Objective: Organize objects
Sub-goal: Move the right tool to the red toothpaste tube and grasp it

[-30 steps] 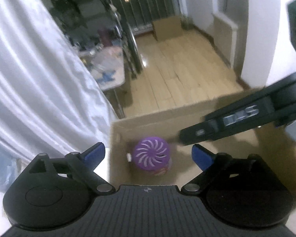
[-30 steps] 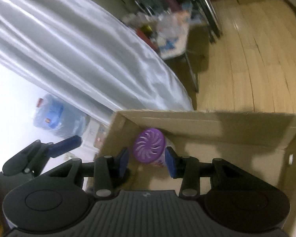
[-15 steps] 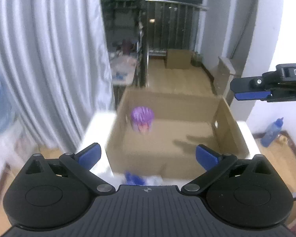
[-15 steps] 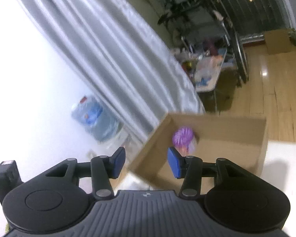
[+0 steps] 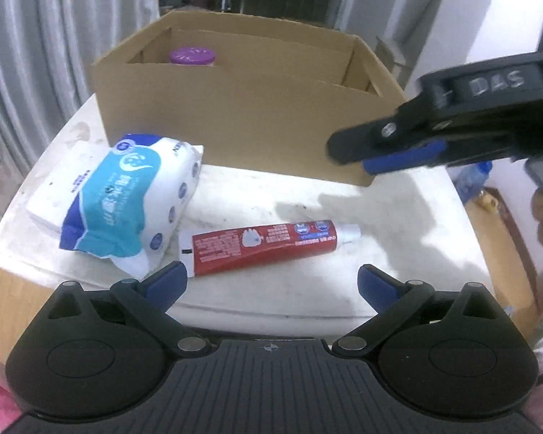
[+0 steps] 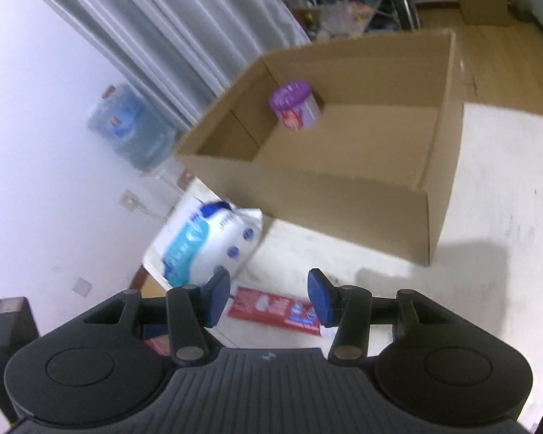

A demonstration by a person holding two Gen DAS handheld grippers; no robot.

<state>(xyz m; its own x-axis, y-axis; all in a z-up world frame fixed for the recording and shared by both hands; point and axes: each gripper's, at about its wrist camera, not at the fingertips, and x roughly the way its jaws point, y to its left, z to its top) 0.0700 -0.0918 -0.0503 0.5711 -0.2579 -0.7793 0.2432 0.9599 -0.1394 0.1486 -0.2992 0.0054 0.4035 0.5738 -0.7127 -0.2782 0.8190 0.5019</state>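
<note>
A cardboard box (image 5: 242, 123) stands on the white table (image 5: 398, 224). A purple-lidded can (image 5: 192, 56) stands in its far left corner, also in the right wrist view (image 6: 295, 105). A red toothpaste tube (image 5: 264, 244) lies in front of the box, next to a blue and white wipes pack (image 5: 126, 202). My left gripper (image 5: 271, 282) is open and empty, just in front of the tube. My right gripper (image 6: 269, 296) is open and empty above the tube (image 6: 275, 309); it shows at the right of the left wrist view (image 5: 398, 161).
The box (image 6: 344, 188), the table (image 6: 488, 217) and the wipes pack (image 6: 206, 242) also show in the right wrist view. A grey curtain (image 5: 36, 36) hangs at the left. A blue water jug (image 6: 130, 126) stands on the floor by the wall.
Both grippers have pulled back from inside the box to the front of the table. The purple can stays in the box. The tube and wipes pack have come into view.
</note>
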